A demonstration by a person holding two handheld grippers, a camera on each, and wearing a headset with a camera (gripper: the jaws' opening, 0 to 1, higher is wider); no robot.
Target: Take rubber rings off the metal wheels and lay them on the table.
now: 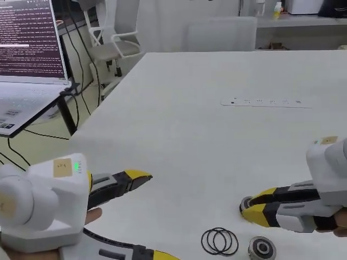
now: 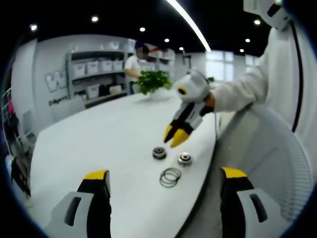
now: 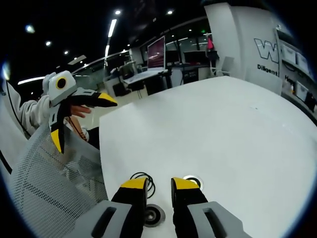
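Several black rubber rings (image 1: 219, 241) lie loose in a small stack near the white table's (image 1: 206, 135) front edge. One metal wheel (image 1: 262, 248) lies just right of them. A second wheel (image 1: 246, 204) is half hidden behind my right gripper (image 1: 254, 208), whose jaws stand a narrow gap apart with nothing between them. In the right gripper view that gripper (image 3: 159, 184) hovers over the rings (image 3: 143, 179) and both wheels (image 3: 192, 181) (image 3: 152, 214). My left gripper (image 1: 152, 216) is wide open and empty, left of the rings (image 2: 170, 177), facing the wheels (image 2: 159, 152) (image 2: 184, 158).
A white power strip (image 1: 265, 102) lies on the far part of the table. A laptop with a lit screen (image 1: 32, 38) stands on a side desk at the left, with office chairs (image 1: 116, 38) behind. A mesh chair back (image 3: 49, 188) is close to the table's edge.
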